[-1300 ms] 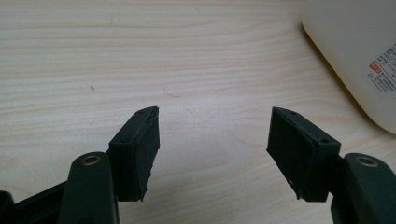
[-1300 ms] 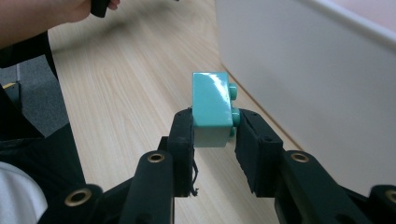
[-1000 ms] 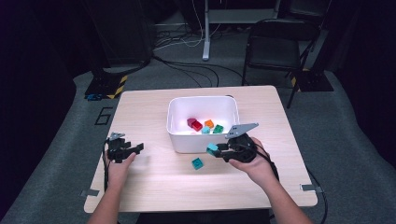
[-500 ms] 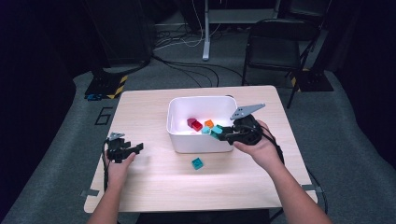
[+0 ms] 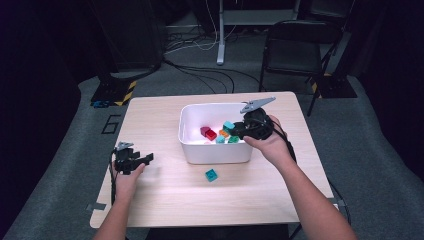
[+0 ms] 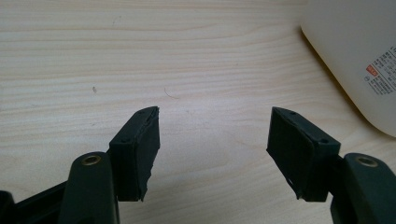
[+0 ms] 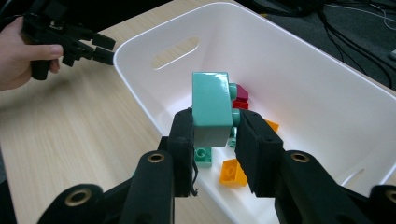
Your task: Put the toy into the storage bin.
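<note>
Only the white bin's [image 6: 359, 60] red-marked label [image 6: 384, 74] shows, unreadable.

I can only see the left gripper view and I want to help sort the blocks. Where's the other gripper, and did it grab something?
Observer: The right gripper is over the white bin, shut on a teal block.
Operator: Is the bin empty inside?
Observer: No. Red blocks, orange blocks and small green ones lie in it.
Operator: Any blocks left on the table?
Observer: One teal block sits on the table just in front of the bin.
Operator: And my gripper?
Observer: The left gripper is open, at the table's left edge, apart from the bin.
</note>
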A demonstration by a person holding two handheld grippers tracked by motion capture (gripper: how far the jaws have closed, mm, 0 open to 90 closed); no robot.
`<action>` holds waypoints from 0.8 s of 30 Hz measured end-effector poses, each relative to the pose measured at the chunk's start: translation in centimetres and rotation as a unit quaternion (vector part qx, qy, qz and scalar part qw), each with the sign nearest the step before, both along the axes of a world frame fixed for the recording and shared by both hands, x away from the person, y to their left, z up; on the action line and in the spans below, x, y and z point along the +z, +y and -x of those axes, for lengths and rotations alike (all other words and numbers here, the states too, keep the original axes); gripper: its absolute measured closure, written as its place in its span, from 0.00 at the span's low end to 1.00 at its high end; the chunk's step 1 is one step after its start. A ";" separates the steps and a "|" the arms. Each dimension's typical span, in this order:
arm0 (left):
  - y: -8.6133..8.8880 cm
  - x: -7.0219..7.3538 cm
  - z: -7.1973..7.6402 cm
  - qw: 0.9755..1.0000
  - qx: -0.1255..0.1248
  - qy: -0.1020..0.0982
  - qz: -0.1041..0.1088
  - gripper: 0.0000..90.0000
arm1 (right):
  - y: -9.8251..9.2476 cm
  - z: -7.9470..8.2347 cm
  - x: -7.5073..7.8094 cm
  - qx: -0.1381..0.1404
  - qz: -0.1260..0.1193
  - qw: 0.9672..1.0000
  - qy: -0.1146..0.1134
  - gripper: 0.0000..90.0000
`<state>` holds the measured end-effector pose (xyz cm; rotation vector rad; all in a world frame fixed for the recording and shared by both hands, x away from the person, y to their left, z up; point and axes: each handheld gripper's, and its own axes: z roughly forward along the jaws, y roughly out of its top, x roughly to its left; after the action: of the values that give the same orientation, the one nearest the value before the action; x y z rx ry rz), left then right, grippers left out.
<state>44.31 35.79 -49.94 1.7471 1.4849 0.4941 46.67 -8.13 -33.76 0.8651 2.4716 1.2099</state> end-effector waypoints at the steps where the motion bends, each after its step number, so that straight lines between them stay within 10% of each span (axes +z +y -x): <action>1: 0.0 0.0 0.0 1.000 0.000 0.000 0.000 0.38 | 0.1 -0.2 -0.1 -0.002 0.000 1.000 0.001 0.75; 24: 0.1 -0.1 -0.1 1.000 -0.001 0.000 0.000 0.38 | 2.6 -5.6 -2.3 -0.044 0.046 0.998 0.018 0.75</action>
<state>44.39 35.87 -49.99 1.7486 1.4832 0.4931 52.29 -5.50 -36.09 0.9674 2.4689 1.0509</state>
